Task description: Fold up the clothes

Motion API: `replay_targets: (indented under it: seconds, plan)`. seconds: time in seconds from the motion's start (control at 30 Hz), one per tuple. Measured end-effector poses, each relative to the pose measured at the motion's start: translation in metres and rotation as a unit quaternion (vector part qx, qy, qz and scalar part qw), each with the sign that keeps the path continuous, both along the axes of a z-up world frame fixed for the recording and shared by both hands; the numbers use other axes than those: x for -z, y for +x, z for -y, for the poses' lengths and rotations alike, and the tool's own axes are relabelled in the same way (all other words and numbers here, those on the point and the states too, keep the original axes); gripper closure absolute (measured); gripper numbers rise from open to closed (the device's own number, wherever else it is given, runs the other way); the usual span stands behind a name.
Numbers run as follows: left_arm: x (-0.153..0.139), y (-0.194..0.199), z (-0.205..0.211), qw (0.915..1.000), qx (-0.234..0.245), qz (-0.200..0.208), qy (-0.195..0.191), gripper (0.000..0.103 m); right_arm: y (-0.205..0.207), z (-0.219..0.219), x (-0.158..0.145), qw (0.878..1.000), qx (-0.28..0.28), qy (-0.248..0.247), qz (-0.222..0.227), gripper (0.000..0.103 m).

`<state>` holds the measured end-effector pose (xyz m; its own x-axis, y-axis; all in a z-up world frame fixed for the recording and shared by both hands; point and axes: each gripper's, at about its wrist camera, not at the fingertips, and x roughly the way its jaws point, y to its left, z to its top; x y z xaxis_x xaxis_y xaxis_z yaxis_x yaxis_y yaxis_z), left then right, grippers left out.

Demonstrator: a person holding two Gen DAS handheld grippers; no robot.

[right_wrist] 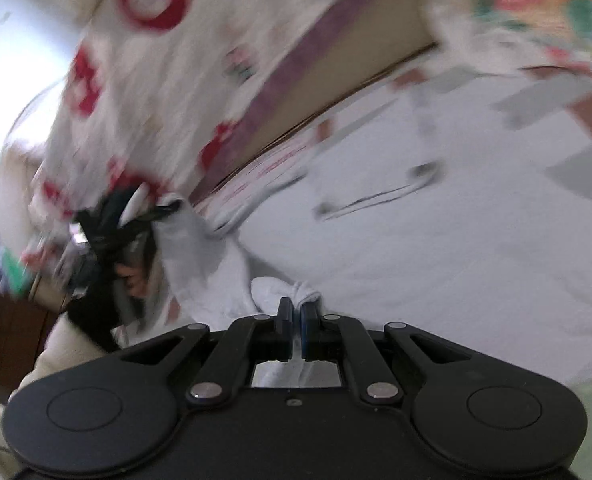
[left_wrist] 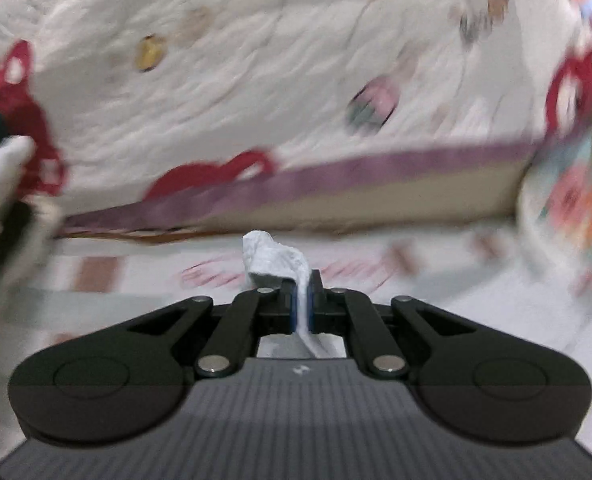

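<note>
1. Gripping from the left first: our left claw (left_wrist: 304,300) is clenched on a bunched edge of a white garment (left_wrist: 274,258), and the cloth pokes up between the pads in a crumpled peak and trails down behind them.
2. Beyond that claw we see a white blanket with red motifs (left_wrist: 236,80), edged by a purple band (left_wrist: 336,178), lying on a bed whose pale patterned sheet (left_wrist: 456,280) spreads under everything. The view is badly smeared, so we cannot make out fine detail there.
3. In the right wrist view, the other tool shows at the left, a dark shape with a person's hand (right_wrist: 134,276) around it, and the white garment runs from there across to us as a slack strip over the bed sheet.
4. Our right claw (right_wrist: 296,312) is clamped on a knot of the same white cloth (right_wrist: 280,290), with the fabric puckered just ahead of the pads.
5. We judge that we are holding the garment by two points along one edge, lifted or stretched above the bed. The smear in both views fits a swing in progress, though we cannot tell whether it is a shake-out to flatten or a fold being carried over.
6. Whichever it is, the next move calls for keeping both grips tight and level, holding the span between them taut, and bringing the cloth down flat on the sheet without letting the loose part bunch underneath.
</note>
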<state>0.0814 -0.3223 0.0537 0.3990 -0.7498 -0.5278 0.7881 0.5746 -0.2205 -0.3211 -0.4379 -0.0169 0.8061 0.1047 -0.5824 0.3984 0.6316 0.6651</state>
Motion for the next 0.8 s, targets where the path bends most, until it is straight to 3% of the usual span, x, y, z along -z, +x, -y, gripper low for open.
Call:
replay_targets:
  seconds: [0.17,0.33,0.4,0.43,0.47,0.5,0.57,0.63,0.73,0.8]
  plan:
    - [-0.034,-0.042,0.075,0.9967,0.071,0.022,-0.034,0.099,-0.041,0.028,0.013,0.997,0.072,0.009,-0.033,0.097]
    - [-0.039,-0.078,0.139,0.9918,0.115,0.032,-0.046,0.097,-0.082,0.053,0.017,0.991,0.124,0.025,-0.053,0.097]
    - [-0.029,-0.088,0.166,0.9902,0.131,0.002,-0.047,0.091,-0.089,0.064,0.021,0.988,0.136,0.018,-0.064,0.097]
    - [-0.024,-0.091,0.176,0.9893,0.135,-0.021,-0.050,0.078,-0.093,0.067,0.025,0.986,0.148,0.016,-0.074,0.097]
    - [-0.017,-0.094,0.180,0.9879,0.138,-0.048,-0.052,0.059,-0.097,0.071,0.029,0.984,0.157,0.011,-0.089,0.097]
    - [-0.011,-0.099,0.180,0.9862,0.139,-0.076,-0.049,0.053,-0.097,0.073,0.033,0.982,0.155,-0.002,-0.108,0.097]
    - [0.001,-0.106,0.166,0.9823,0.146,-0.105,-0.052,0.051,-0.091,0.075,0.040,0.977,0.140,-0.040,-0.153,0.097]
    - [0.012,-0.117,0.136,0.9831,0.149,-0.100,-0.037,0.049,-0.081,0.075,0.040,0.974,0.114,-0.081,-0.178,0.097]
    - [0.028,-0.138,0.086,0.9848,0.153,-0.082,-0.003,0.048,-0.074,0.067,0.030,0.971,0.086,-0.134,-0.177,0.097]
    - [0.042,-0.162,0.050,0.9809,0.173,-0.077,0.043,0.048,-0.077,0.063,0.027,0.971,0.091,-0.151,-0.160,0.096]
